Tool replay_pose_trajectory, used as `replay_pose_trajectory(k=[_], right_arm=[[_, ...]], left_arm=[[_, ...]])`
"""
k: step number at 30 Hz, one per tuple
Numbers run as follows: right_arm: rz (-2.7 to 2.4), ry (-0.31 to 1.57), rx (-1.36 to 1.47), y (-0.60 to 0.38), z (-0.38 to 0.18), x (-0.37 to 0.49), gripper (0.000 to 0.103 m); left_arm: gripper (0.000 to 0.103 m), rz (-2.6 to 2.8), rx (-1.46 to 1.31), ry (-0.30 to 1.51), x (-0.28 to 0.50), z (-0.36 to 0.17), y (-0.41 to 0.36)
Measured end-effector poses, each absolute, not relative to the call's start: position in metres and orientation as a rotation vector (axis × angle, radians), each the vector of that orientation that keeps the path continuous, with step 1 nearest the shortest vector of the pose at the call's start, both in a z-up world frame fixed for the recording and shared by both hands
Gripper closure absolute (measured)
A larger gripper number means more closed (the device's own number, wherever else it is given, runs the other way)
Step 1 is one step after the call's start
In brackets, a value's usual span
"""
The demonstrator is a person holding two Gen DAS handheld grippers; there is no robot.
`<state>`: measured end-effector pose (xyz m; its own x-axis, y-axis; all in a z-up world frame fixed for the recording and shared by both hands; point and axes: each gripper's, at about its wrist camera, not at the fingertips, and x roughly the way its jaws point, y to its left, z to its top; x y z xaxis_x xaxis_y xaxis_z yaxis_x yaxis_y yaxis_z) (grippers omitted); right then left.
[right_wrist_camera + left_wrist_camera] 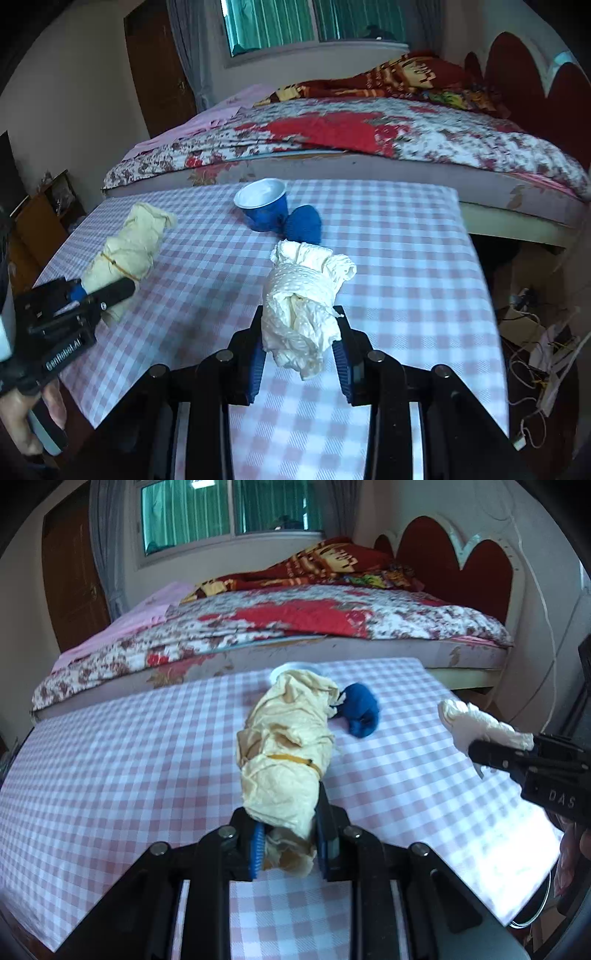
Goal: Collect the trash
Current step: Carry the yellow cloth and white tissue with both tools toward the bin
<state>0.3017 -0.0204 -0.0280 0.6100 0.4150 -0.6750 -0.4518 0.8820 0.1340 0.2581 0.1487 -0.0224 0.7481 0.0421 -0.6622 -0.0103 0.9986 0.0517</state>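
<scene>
The yellow wad (pixel 284 753) is clamped in the left gripper (pixel 288 843), the white wad (pixel 304 299) in the right gripper (pixel 301 354); both are held above the checked table (pixel 406 277). The blue cup (pixel 266 208) is seen ahead, long axes pointed toward it, nearer the right gripper.

Trash on the checked worktop (pixel 388 258)

Two crumpled wads, one yellow (pixel 284 746) and one white (pixel 306 302); one blue cup (pixel 264 206); one blue ball (pixel 303 224) just beside the cup.

Bed (pixel 295 620), floral quilt; window (pixel 314 22); wooden door (pixel 159 70).
</scene>
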Motion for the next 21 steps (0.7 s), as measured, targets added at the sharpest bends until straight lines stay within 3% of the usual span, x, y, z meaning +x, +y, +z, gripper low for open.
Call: replay_pose_trajectory(k=[21], right_arm=[[0.388,0.628,0.016,-0.137,0.043,0.196,0.069]], left_arm=[[0.079,-0.121,0.130,0.619,0.177,0.043,0.047]])
